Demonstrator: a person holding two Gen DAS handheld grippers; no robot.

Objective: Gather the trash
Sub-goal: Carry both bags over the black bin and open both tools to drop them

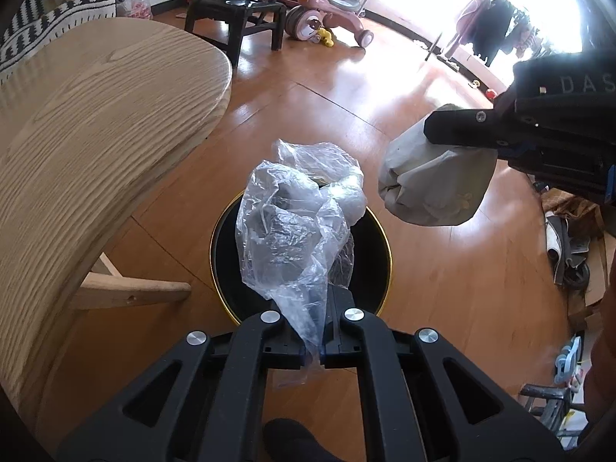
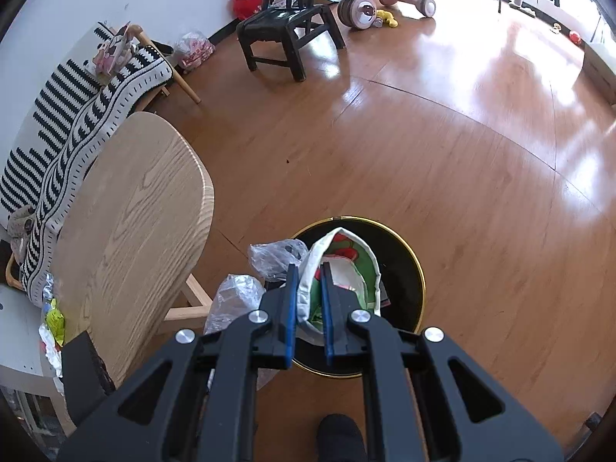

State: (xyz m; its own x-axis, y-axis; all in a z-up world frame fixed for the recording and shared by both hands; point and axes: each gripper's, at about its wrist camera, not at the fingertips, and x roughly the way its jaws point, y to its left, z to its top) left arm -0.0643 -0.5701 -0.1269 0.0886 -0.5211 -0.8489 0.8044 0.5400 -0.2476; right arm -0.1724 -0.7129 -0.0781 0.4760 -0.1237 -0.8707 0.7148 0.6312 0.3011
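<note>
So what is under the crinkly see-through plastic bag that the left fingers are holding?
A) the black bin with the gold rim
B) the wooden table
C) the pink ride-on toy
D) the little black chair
A: in the left wrist view the clear plastic bag, pinched by the left gripper, hangs right over the round black bin on the floor, while the table, chair and toy stand off to the sides.

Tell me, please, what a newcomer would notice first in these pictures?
The left tongs pinch a crumpled clear plastic bag above a black bin with a gold rim on the wooden floor. Beside it, the right tongs grip a folded white wrapper with green print over the same bin.
</note>
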